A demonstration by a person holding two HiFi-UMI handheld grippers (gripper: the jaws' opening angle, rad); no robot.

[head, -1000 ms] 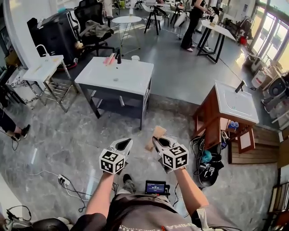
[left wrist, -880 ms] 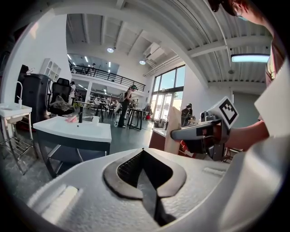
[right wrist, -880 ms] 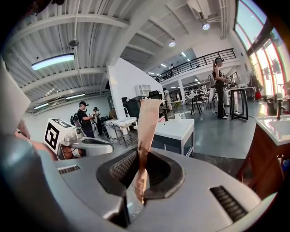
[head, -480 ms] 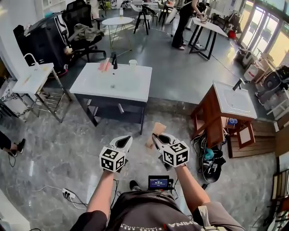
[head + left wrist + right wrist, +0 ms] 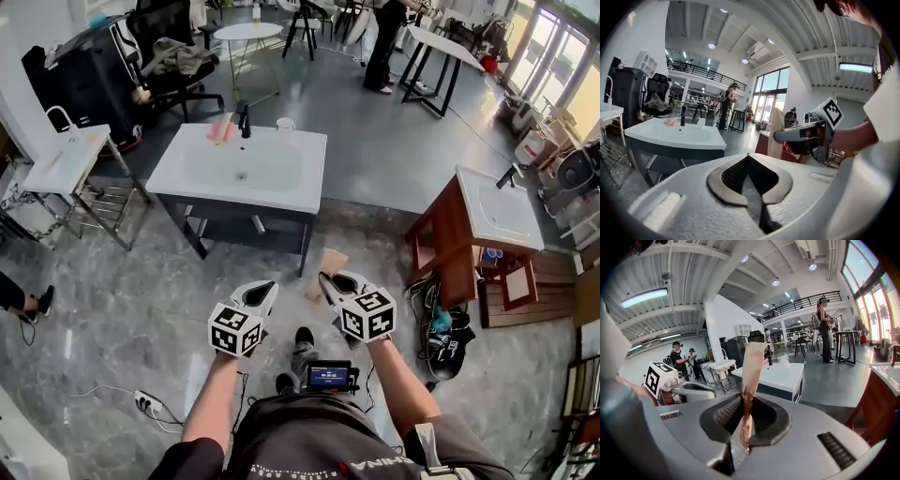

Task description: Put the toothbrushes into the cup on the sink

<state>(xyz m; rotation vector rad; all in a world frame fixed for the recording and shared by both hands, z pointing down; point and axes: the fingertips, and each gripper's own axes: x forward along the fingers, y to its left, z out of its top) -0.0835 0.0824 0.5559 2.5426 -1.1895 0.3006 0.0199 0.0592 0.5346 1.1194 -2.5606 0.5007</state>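
Closer now: in the head view the white sink (image 5: 281,192) sits lower and larger in frame than a second ago, and both your forearms reach forward side by side, wrists level, cubes up, as before. Left gripper (image 5: 263,288) points ahead toward the sink with its jaws together. Right gripper (image 5: 327,278) runs parallel just beside it, and a tan packet (image 5: 325,267) sticks out past its tips; the contents can't be made out. Cup (image 5: 285,123) stands on the sink's far edge, just right of the black faucet (image 5: 244,119), with a pink item (image 5: 221,129) left of the faucet. All of it is well apart from your grippers. Left gripper view: the left gripper's (image 5: 748,158) pads meet at the tip with nothing between them. Sink (image 5: 689,137), faucet (image 5: 683,116) and cup (image 5: 701,122) lie ahead to the left; the right gripper (image 5: 783,136) crosses at right, packet (image 5: 776,129) standing upright from it. Right gripper view: the right gripper (image 5: 742,405) is clamped on the lower end of the packet (image 5: 752,369), which rises nearly upright, tilted slightly right. Sink (image 5: 780,373) lies behind it, and the left gripper (image 5: 686,390) is alongside at left.
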